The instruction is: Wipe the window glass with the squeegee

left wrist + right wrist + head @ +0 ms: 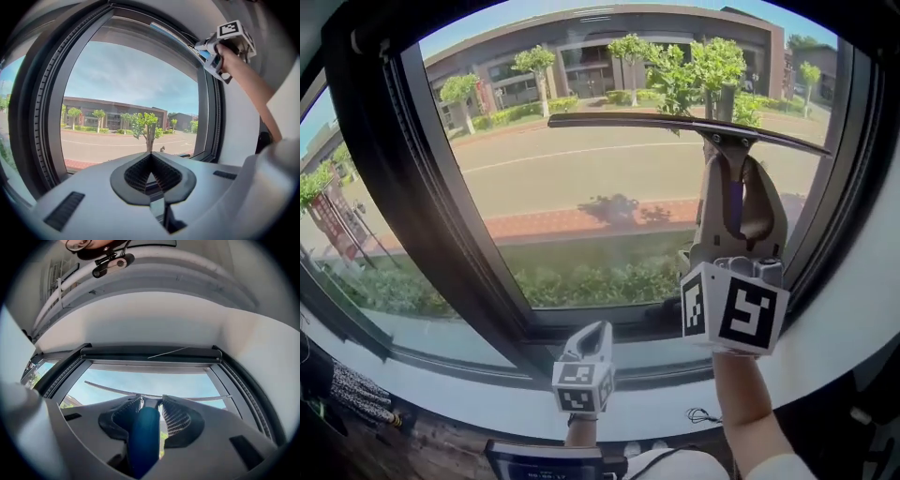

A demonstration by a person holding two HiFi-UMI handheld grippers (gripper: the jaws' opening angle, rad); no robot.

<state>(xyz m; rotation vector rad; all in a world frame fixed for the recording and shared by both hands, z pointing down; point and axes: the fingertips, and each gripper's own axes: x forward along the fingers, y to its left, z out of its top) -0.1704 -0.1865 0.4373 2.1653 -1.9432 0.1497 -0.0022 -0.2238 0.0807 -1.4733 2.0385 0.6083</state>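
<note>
Squeegee handle clamped in right gripper jaws, blade high on window glass; wiping stroke likely starting. Next: steady pull down, blade flat. Left gripper jaws together, empty, low.

Building, trees, road outside; thin cable on white sill; possibly screen below.

No legible text — red street sign too small.
</note>
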